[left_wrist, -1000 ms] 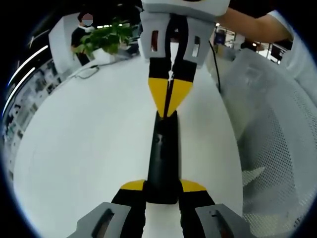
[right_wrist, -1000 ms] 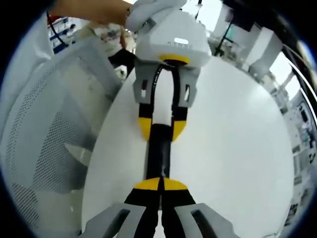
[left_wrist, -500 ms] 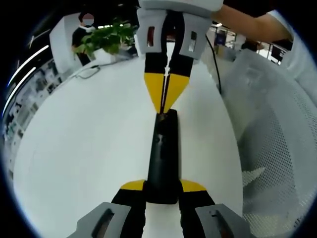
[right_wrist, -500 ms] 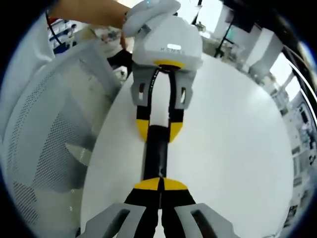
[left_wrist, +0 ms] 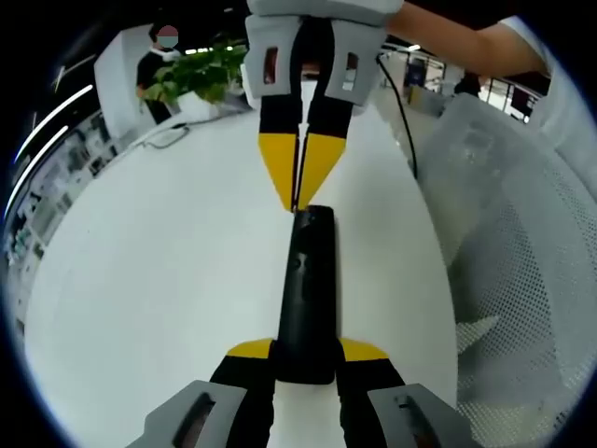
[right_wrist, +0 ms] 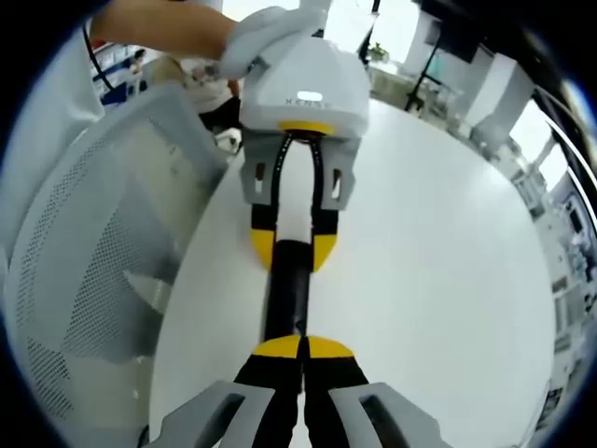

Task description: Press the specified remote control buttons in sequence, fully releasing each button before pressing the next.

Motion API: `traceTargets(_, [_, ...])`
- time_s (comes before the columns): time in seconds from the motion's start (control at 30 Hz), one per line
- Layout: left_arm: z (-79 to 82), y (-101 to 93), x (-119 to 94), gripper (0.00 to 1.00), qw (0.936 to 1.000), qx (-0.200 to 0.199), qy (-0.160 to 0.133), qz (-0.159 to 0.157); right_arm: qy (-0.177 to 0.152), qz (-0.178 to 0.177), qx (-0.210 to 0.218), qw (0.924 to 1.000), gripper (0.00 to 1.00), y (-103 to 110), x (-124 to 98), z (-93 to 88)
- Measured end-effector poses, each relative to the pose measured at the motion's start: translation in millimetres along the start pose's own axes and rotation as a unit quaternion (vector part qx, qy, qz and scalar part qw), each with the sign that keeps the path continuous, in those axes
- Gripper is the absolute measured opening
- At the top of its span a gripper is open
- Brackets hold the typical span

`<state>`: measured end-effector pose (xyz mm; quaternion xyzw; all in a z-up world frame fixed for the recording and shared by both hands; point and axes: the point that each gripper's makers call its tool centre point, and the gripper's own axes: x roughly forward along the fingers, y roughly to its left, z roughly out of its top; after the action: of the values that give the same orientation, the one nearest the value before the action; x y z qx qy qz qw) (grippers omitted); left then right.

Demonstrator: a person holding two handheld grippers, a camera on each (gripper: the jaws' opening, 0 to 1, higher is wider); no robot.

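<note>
The black remote control (left_wrist: 306,289) lies lengthwise on the white desk (left_wrist: 159,271), and it is the anchor for everything here. At its near end in the left gripper view, the left hand-held gripper (left_wrist: 306,353) has its yellow-tipped jaws clamped on either side of the remote's body, holding it steady. At the far end, the right hand-held gripper (left_wrist: 298,177) comes in from above with its jaws pressed together, the yellow tips meeting in a point right at the remote's end edge (whether they touch it, I cannot tell). Flip to the right gripper view and the same story reads in reverse: the right hand-held gripper (right_wrist: 303,347) closed tip to tip at the near end of the remote control (right_wrist: 287,291), the left hand-held gripper (right_wrist: 294,247) gripping the far end. Beside the remote, off the desk's edge, stands a white mesh chair (left_wrist: 522,271). Beyond the remote's far end a green plant (left_wrist: 191,73) sits at the desk's back, with a dark cable (left_wrist: 403,112) trailing across the surface and a bright office behind.
</note>
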<state>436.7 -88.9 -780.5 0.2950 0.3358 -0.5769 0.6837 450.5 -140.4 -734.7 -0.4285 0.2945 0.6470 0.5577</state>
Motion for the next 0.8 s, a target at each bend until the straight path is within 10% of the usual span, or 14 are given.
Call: traceTargets(0.8, [0.3, 1.9, 0, 0.24, 1.0, 0.001, -0.001, 0.0, 0.011, 0.034, -0.015, 0.9992, 0.0, 1, 20, 1.7])
